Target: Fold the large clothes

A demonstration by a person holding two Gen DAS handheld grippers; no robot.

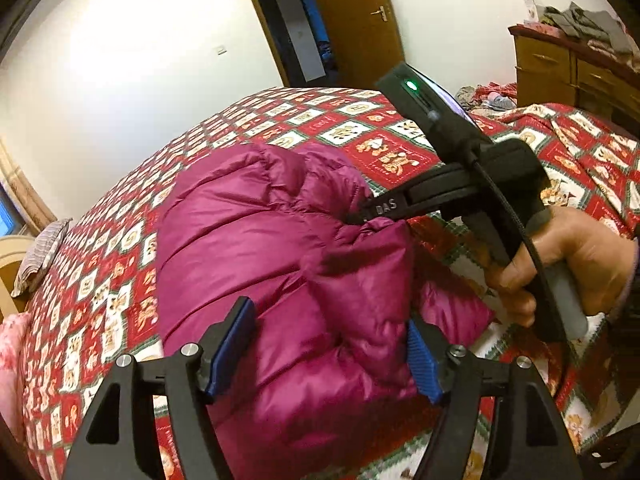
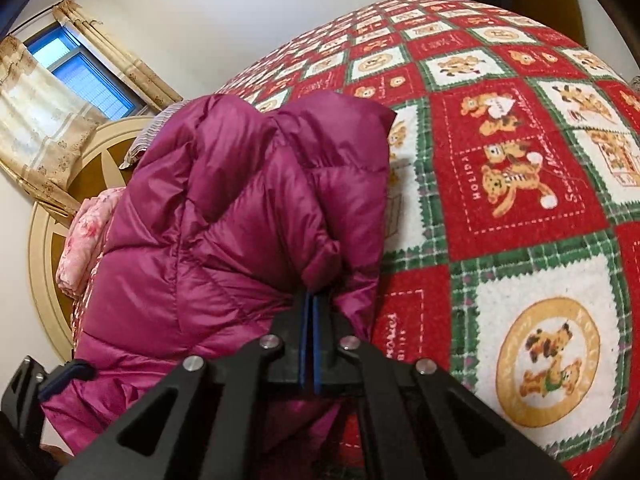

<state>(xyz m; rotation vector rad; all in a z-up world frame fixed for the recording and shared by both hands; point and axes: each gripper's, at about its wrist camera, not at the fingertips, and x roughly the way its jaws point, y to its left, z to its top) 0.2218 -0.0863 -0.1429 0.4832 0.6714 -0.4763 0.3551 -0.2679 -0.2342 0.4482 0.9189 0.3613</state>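
Two views differed: the left gripper [image 1: 332, 354] stood apart over the magenta down jacket [image 1: 272, 264] on the bed [image 1: 384, 136]; only the right wrist view showed the right gripper [image 2: 311, 304] clamped on its fold

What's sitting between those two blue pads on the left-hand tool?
In the left wrist view, a puffy fold of the magenta down jacket bulges between the left gripper pads, which stand wide apart and are not squeezing it.
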